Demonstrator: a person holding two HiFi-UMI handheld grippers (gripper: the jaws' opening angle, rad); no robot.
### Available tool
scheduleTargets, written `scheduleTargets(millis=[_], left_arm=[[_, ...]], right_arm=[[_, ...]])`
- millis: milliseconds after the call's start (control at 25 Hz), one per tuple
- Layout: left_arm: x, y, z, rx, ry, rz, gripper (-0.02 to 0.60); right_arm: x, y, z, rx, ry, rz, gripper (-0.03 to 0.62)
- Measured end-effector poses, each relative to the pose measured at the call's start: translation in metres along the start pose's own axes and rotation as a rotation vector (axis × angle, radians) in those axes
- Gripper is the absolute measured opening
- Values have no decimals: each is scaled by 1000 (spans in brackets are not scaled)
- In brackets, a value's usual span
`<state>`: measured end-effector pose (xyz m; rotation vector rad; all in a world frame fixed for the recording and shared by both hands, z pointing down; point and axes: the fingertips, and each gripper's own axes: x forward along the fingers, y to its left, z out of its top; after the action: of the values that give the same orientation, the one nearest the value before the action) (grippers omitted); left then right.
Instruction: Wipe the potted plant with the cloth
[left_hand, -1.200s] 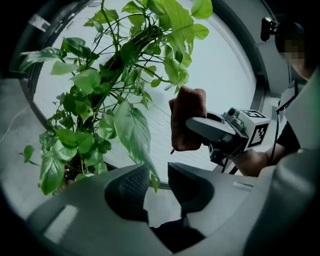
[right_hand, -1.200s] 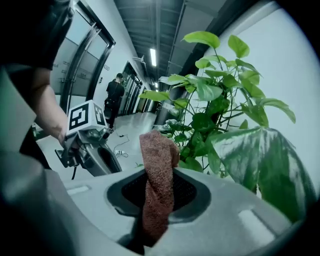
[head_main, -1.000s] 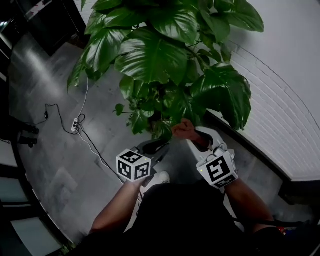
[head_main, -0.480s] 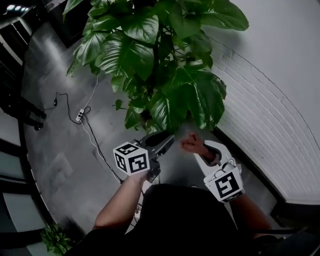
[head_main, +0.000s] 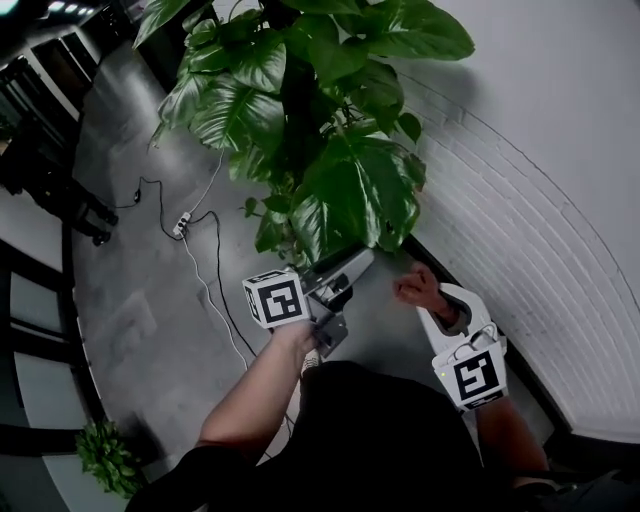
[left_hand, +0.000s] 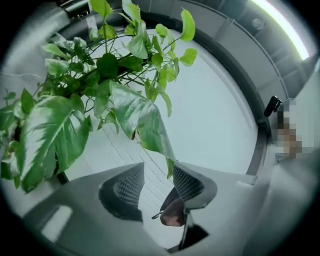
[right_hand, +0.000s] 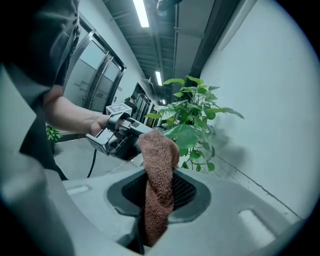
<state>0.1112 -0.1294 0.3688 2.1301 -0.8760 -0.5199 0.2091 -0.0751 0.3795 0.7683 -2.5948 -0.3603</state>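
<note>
The potted plant with big green leaves stands by the white wall, its pot hidden under the foliage. My left gripper points level at its lowest leaves. Its jaws have just been opening and stand apart. A leaf tip hangs just above the gap, and nothing is pressed between the pads. My right gripper is to the right, shut on a brown cloth. In the right gripper view the cloth hangs bunched between the jaws, with the left gripper and the plant beyond.
A white brick wall runs along the right with a dark baseboard. A power strip with cables lies on the grey floor to the left. Dark furniture stands at far left, and a small plant at lower left.
The left gripper has risen and swung toward the lowest leaves, with its jaws wider apart. The right gripper with the cloth has come out from under the foliage to its right.
</note>
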Motion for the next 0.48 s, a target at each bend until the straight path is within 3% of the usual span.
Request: scheduleTargets(millis=[200, 480], left_arm=[[-1, -5, -8, -28, -3, 35, 199], [10, -2, -3, -161, -59, 3, 199]], right_arm=[[-6, -7, 4, -26, -15, 31, 71], [-3, -7, 9, -42, -37, 50, 71]])
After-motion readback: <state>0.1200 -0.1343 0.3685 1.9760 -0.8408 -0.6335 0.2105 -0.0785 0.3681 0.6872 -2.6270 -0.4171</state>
